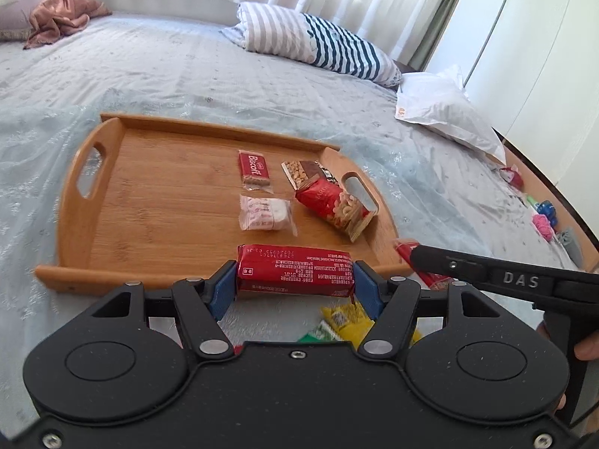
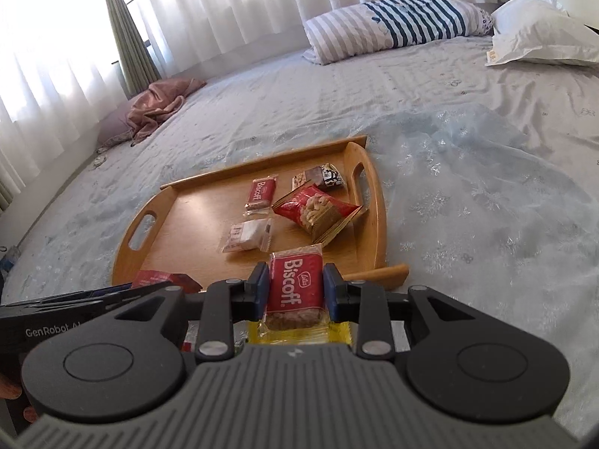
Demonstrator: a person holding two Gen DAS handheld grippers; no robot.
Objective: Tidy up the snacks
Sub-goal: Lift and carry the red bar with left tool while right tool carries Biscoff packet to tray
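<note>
The left gripper pinches a long red bar by its two ends, so the bar's long axis runs crosswise between the fingers. It sits at the near rim of the wooden tray, which lies straight ahead. The right gripper pinches a Biscoff packet by its long sides, its length pointing forward toward the tray. Ahead of both, on the tray's right half, lie another Biscoff, a white packet, a nut pack and a dark bar. Bare board lies ahead-left of the left gripper, so that one seems nearer to setting down. Yellow packets lie under the grippers, on the bed.
</note>
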